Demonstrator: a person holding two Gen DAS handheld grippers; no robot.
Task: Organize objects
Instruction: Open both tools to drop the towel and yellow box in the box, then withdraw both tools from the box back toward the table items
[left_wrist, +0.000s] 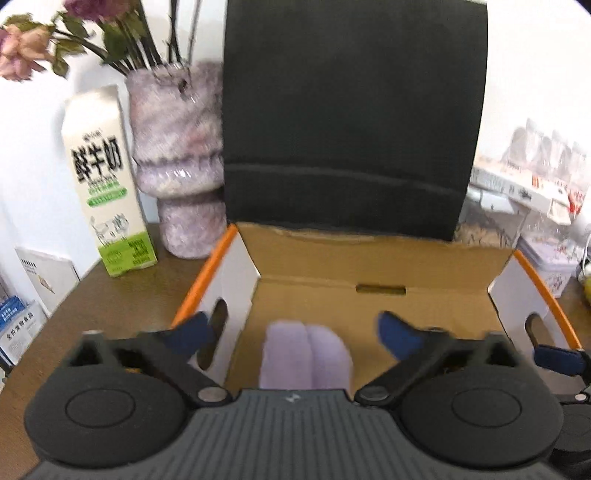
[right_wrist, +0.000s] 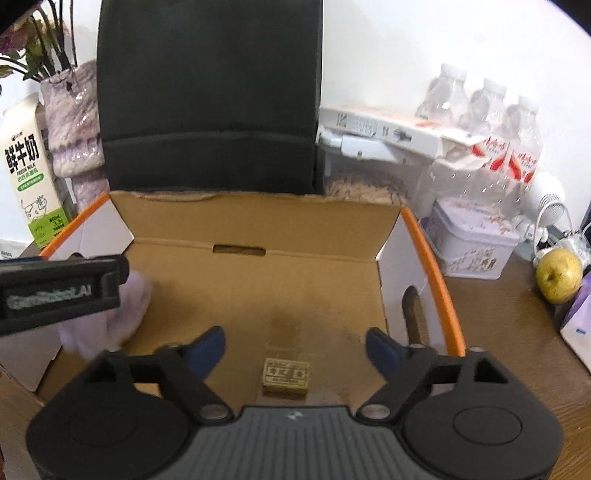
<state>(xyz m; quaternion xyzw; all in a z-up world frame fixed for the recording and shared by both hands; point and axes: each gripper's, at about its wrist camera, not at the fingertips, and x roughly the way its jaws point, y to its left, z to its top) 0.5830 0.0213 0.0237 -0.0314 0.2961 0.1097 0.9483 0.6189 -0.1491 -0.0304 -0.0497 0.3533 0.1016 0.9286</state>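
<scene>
An open cardboard box (left_wrist: 369, 254) with orange-edged side flaps stands on the brown table; it also shows in the right wrist view (right_wrist: 258, 218). A lilac folded cloth (left_wrist: 304, 356) lies inside it at the left, seen too in the right wrist view (right_wrist: 125, 306). My left gripper (left_wrist: 295, 332) is open above the cloth, not touching it. A small olive packet (right_wrist: 285, 376) lies on the box floor. My right gripper (right_wrist: 295, 343) is open and empty just above the packet. The left gripper's body (right_wrist: 55, 291) crosses the left of the right wrist view.
A milk carton (left_wrist: 107, 184) and a fuzzy purple vase (left_wrist: 177, 158) with flowers stand left of the box. The black lid (left_wrist: 351, 110) stands up behind. A tin (right_wrist: 472, 240), water bottles (right_wrist: 487, 122), a white carton (right_wrist: 384, 129) and a pear (right_wrist: 559, 275) sit to the right.
</scene>
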